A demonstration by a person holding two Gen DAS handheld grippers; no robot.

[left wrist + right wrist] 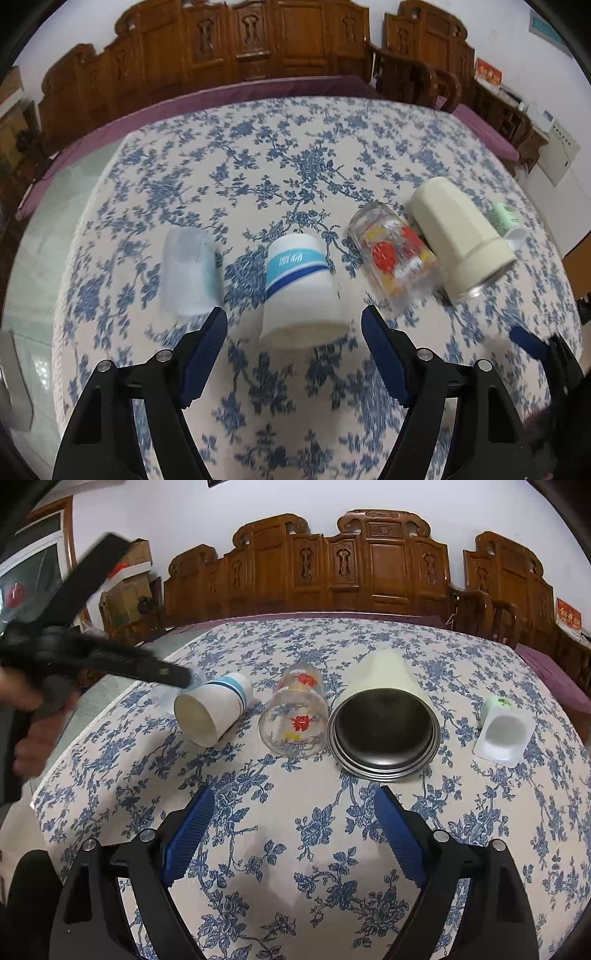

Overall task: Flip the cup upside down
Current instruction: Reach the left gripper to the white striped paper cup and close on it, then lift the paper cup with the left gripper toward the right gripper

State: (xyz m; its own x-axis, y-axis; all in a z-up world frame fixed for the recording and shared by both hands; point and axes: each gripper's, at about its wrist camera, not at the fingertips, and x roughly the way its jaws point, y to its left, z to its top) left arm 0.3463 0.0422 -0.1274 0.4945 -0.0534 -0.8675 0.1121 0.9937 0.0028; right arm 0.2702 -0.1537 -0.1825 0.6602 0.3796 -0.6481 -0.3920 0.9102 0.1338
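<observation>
Now the left claw (293, 321) hangs just above the counter (295, 155) with its two blue pads spread wide apart and nothing between them. Directly ahead of it, very near the fingertips, the paper cup (301, 286) with a light blue band lies on its side, its open mouth turned toward the claw. To the left of this cup, ahead of the left finger, a pale blurred cup (190, 271) lies on the cloth; its shape I cannot tell well. To the right of the claw, a clear glass (393, 254) with red and yellow print lies on its side, and just beside it a cream tumbler (461, 236) also lies down, with a small white and green cup (508, 221) farther right. The right claw (293, 830) is also released, fingers wide apart and holding nothing, above the flowered cloth. Ahead of it the glass (295, 716) and the tumbler (384, 720) lie with mouths toward it, touching or nearly so; the paper cup (212, 710) is ahead to the left, with the left claw (173, 675) close above it, and the small cup (504, 731) is well to the right. Behind the counter stand carved wooden chairs (369, 561).
</observation>
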